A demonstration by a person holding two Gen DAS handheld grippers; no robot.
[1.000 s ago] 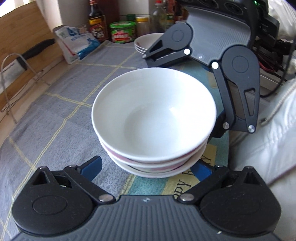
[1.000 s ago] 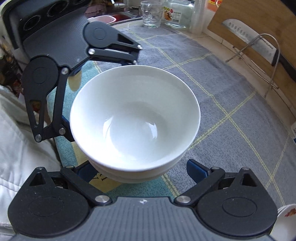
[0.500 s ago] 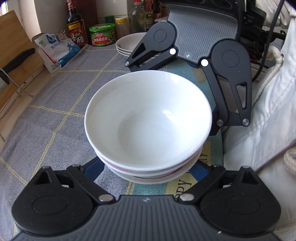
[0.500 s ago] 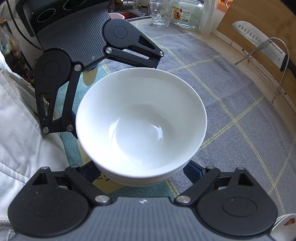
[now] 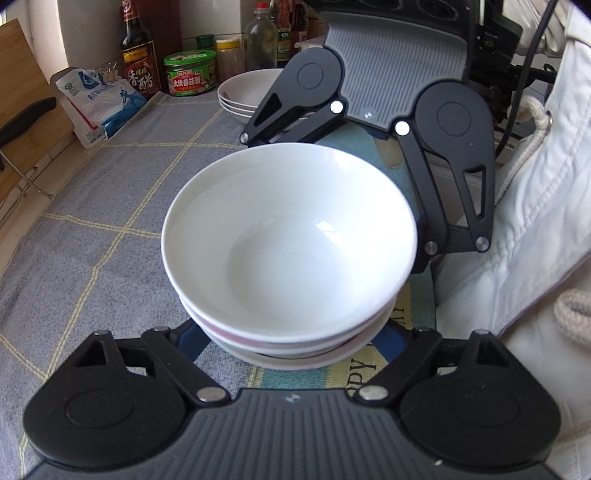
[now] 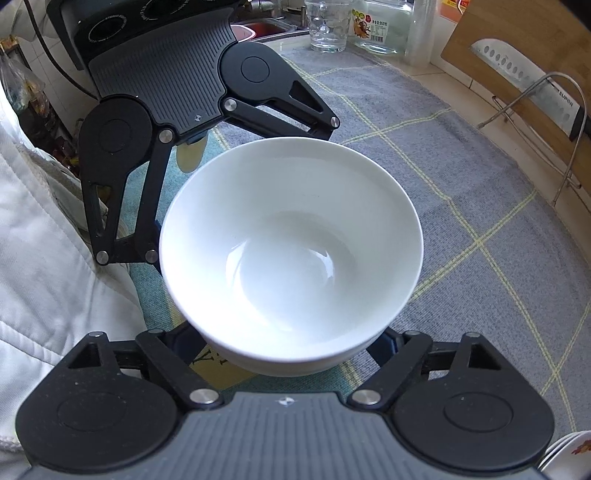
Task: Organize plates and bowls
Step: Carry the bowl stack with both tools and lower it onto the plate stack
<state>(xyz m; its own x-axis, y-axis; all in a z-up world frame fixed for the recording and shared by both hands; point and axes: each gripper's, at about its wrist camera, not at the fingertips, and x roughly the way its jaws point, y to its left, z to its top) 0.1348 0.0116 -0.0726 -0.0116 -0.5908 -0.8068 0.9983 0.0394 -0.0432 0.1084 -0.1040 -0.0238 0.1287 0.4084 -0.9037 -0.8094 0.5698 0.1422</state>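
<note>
A stack of white bowls [image 5: 288,236], the lower ones with a red band, stands on a printed mat at the near edge of a grey checked cloth [image 5: 110,221]. My left gripper [image 5: 290,343] straddles the base of the stack, one blue finger [image 5: 192,338] on each side, and its jaws are closing. From the opposite side my right gripper [image 6: 286,354] straddles the same stack of bowls [image 6: 291,243], and its jaws are closing too. On both grippers the fingertips are hidden under the bowls, so contact does not show. Each gripper faces the other across the stack.
Shallow white plates [image 5: 243,92] are stacked at the back, by a green jar [image 5: 190,74], sauce bottles [image 5: 138,55] and a bag [image 5: 99,99]. A knife in a wire rack [image 6: 535,96] and a glass [image 6: 328,26] line the cloth's far edge. A person's white garment [image 5: 535,221] is beside the bowls.
Both grippers' fingers have drawn inward toward the base of the bowl stack. The left wrist view has rolled and tilted a little. The bowls have not moved.
</note>
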